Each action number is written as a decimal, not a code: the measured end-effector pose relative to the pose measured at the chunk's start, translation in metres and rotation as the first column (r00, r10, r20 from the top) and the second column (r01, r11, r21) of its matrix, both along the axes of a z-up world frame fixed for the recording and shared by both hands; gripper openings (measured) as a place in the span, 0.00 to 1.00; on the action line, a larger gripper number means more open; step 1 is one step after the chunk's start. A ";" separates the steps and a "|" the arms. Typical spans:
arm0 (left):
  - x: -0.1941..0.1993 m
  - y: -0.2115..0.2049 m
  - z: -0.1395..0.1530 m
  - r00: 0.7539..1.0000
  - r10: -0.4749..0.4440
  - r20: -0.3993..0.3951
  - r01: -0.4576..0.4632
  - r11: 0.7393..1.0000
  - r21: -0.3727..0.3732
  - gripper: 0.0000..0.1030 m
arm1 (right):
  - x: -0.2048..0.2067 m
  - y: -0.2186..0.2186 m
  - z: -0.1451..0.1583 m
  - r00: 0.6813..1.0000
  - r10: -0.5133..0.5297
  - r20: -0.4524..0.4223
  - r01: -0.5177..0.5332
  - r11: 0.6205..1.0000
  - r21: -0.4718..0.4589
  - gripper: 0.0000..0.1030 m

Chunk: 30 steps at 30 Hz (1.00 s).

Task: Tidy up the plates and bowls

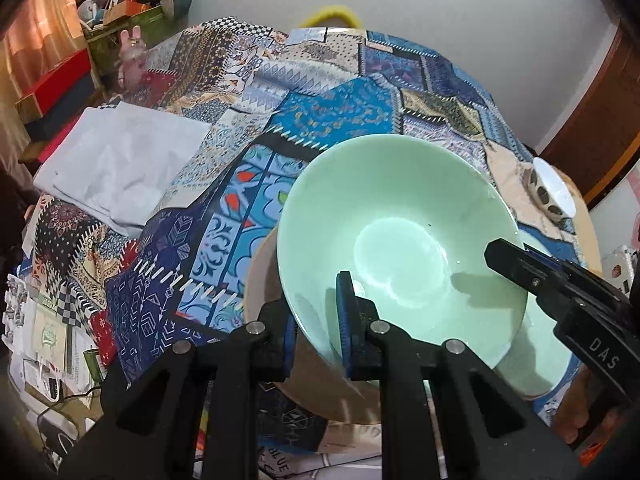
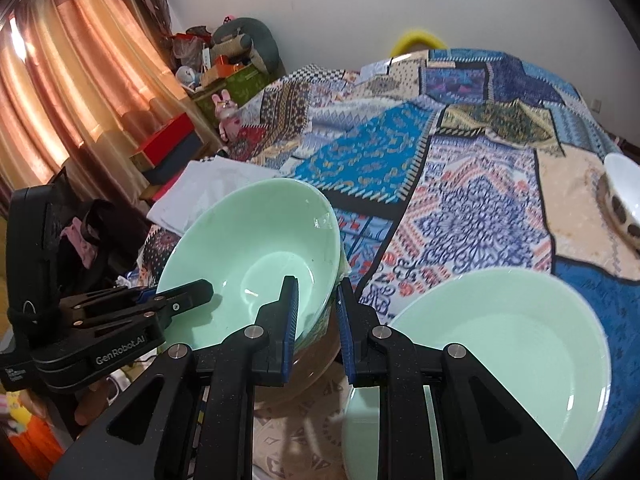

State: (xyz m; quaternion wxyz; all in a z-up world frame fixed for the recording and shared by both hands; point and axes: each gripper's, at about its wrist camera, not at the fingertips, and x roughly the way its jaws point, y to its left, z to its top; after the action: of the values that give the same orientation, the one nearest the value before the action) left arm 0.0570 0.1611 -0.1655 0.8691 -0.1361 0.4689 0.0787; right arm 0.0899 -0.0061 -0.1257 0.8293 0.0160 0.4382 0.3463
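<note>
Pale green glaze fills the middle of both views: a deep green bowl [image 1: 400,240] is held tilted above the counter [image 2: 460,208], gripped from two sides at once. The left gripper [image 1: 318,312] has the bowl's near rim between its blue-padded jaws, one finger outside the wall and one inside, so they are closed on the rim. The right gripper [image 2: 318,312] does the same on the opposite edge, its jaws narrow with one pad inside the bowl and the other just outside the wall; in the left wrist view that gripper comes in from the right with a black fingertip resting inside the bowl. Under the bowl, a tan brown dish [image 1: 264,280] shows along the bowl's lower left side, touching or nearly touching it; which one I cannot tell. Just beside the bowl, to the right, a shallow green plate [image 2: 520,340] lies flat on the counter. Farther right, near the counter's edge and well apart from the green pieces, sits a small white bowl [image 2: 624,196] with dark oval spots on its outer wall. The counter is covered by a patchwork cloth [image 1: 328,120] in blues, reds and beige. A folded white cloth [image 1: 120,168] lies on the far left part of it. Beyond the counter hang orange curtains [image 2: 80,88], and a pink rabbit toy [image 2: 226,114] stands beside stacked boxes.
</note>
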 end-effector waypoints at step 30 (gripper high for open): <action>-0.008 0.005 -0.020 1.000 0.015 0.009 -0.016 0.998 0.055 0.20 | -0.009 -0.019 -0.002 1.000 -0.012 -0.020 0.013 0.999 0.029 0.17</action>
State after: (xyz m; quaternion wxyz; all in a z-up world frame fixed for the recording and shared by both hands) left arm 0.0489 0.1662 -0.1857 0.8738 -0.1163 0.4619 0.0977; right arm 0.0813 -0.0251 -0.1278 0.8267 0.0345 0.4412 0.3474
